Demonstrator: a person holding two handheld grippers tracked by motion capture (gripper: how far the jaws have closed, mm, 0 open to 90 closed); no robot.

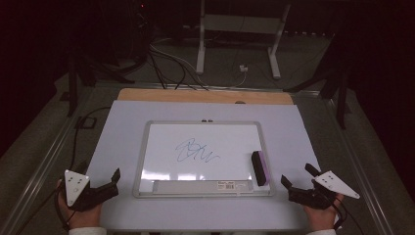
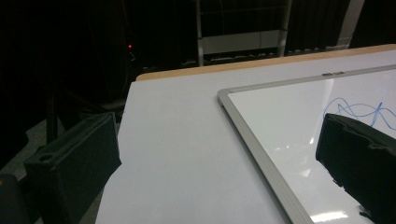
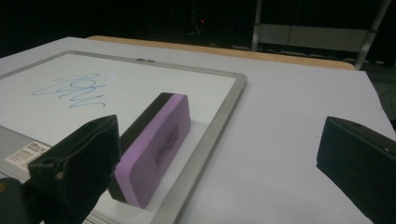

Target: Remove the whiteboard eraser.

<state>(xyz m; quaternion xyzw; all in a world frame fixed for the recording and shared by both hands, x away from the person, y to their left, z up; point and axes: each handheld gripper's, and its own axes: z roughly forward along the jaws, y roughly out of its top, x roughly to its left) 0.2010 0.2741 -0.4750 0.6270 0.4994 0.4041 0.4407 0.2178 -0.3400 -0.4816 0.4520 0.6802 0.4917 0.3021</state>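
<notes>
Left gripper (image 1: 110,182) sits at the near left corner of the table, just off the left edge of the whiteboard (image 1: 147,147); jaws spread wide, nothing between them. In the left gripper view its jaws frame the board's far left corner (image 2: 223,95). Right gripper (image 1: 298,182) sits at the near right corner, just beside the board's right edge; jaws likewise parted and empty.

Whiteboard lies flat at the centre of a pale sheet (image 1: 122,122) that covers the table, a strip of wooden tabletop (image 1: 205,96) showing beyond it. A blue scribble (image 1: 195,152) is drawn near the middle of the board.

Eraser (image 1: 259,167), purple body with black felt side, rests on the board along its right frame, near the lower right corner. In the right gripper view the eraser (image 3: 156,147) lies just ahead of the left-hand jaw, apart from both jaws.
</notes>
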